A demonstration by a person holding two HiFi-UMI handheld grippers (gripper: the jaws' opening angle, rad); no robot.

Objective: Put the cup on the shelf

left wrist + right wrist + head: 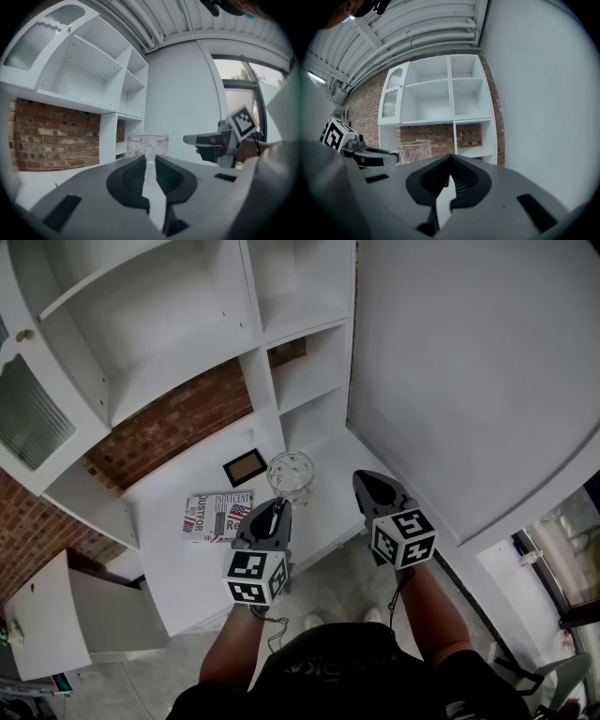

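While left gripper [275, 507] is pinching glass cup [290, 474] at frame centre by near wall, right gripper [366, 482] is hanging closed, empty; cup looking rigid, slippery, breakable, light

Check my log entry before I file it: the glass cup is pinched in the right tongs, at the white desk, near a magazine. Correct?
No: the left tongs pinch the glass cup; the right tongs are shut on nothing. The left gripper view shows the cup's wall between its tips. It is at the white desk, near a magazine.
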